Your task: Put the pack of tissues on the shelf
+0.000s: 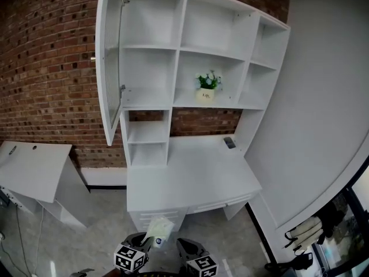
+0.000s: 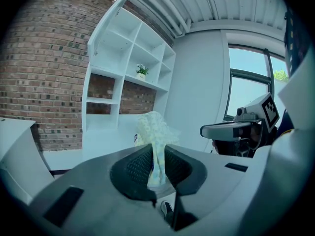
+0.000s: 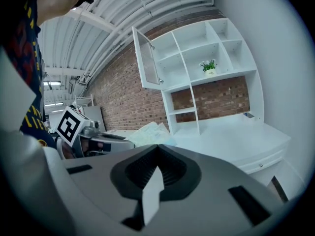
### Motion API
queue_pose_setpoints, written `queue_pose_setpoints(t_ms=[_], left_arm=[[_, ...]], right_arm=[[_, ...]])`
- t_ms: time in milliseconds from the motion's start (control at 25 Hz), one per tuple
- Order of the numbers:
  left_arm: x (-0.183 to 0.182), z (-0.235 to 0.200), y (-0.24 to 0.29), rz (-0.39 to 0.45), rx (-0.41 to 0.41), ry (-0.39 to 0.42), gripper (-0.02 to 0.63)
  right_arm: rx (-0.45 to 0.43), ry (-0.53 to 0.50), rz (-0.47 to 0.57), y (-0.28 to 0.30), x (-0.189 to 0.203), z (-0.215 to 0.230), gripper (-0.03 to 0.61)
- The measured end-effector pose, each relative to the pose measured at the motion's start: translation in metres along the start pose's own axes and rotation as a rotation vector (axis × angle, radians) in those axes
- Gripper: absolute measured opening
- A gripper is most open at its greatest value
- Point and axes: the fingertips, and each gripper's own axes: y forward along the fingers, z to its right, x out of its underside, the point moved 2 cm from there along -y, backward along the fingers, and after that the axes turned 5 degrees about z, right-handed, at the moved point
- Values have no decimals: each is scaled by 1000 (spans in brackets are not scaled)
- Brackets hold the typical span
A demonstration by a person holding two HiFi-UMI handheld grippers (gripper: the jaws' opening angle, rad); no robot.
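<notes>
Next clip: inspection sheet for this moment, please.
Surface: white desk bare but for a small dark object at its back right.
Job's things: pack of tissues held, not yet on the shelf.
Clutter: potted plant in a middle cubby.
Grippers: left gripper jaws shut on the pack; right gripper jaws together, empty.
Cables: likely a thin cable on the floor at left.
Surroundings: brick wall, open cabinet door, low white table.

Loft-style workroom: brick wall [image 1: 46,68], ceiling pipes [image 3: 147,4]; shelf unit [image 1: 150,22] over a desk [image 1: 190,178].
</notes>
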Motion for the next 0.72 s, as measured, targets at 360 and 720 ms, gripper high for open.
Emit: queue_pose_setpoints(t_ms=[360, 720], left_arm=[[-21, -16, 64, -25, -128, 13, 43], [-80, -18, 147, 34, -238, 12, 43]], right_arm=[[-122, 28, 51, 55, -10, 83, -9], [-240, 16, 65, 93, -60, 172, -9]])
